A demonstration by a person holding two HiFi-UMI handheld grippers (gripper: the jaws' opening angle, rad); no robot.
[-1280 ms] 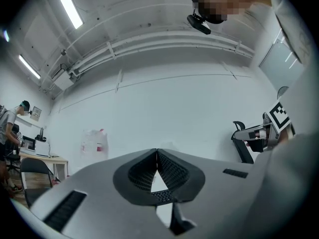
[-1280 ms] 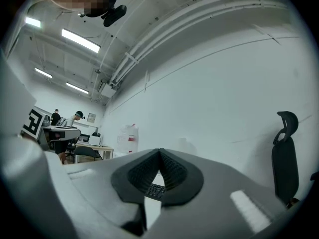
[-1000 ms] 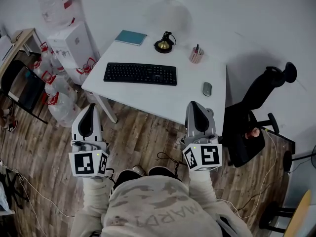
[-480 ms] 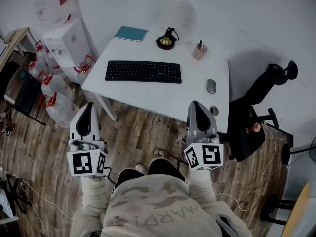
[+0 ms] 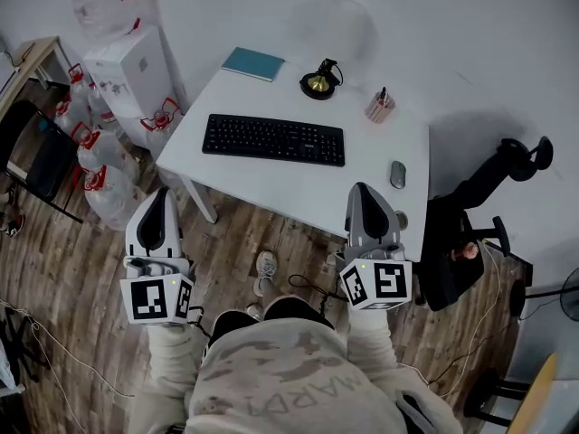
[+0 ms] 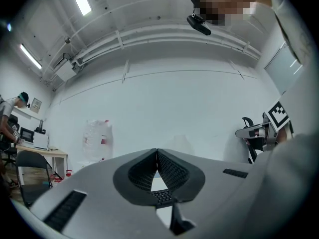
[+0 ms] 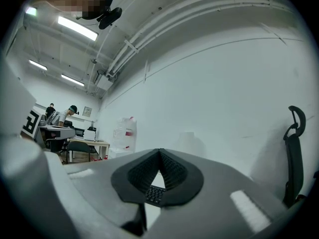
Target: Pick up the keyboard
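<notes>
A black keyboard (image 5: 273, 139) lies flat on the white table (image 5: 271, 183), seen from above in the head view. My left gripper (image 5: 158, 199) hovers over the wooden floor, short of the table's near left corner, jaws shut and empty. My right gripper (image 5: 364, 197) is at the table's near edge on the right, also shut with nothing in it. Both point toward the table. In the left gripper view the jaw tips (image 6: 157, 151) meet; in the right gripper view the tips (image 7: 159, 151) meet too, and a sliver of the keyboard (image 7: 152, 194) shows through the gap below them.
On the table sit a teal notebook (image 5: 252, 63), a small brass lamp base (image 5: 318, 82), a pen cup (image 5: 379, 107) and a grey mouse (image 5: 397, 174). A black office chair (image 5: 470, 224) stands right. Water bottles (image 5: 99, 165) and a white dispenser (image 5: 136, 61) stand left. Cables cross the floor.
Both grippers have come closer to the table: the table and keyboard sit lower and nearer in the head view. The jaws have stayed shut.
</notes>
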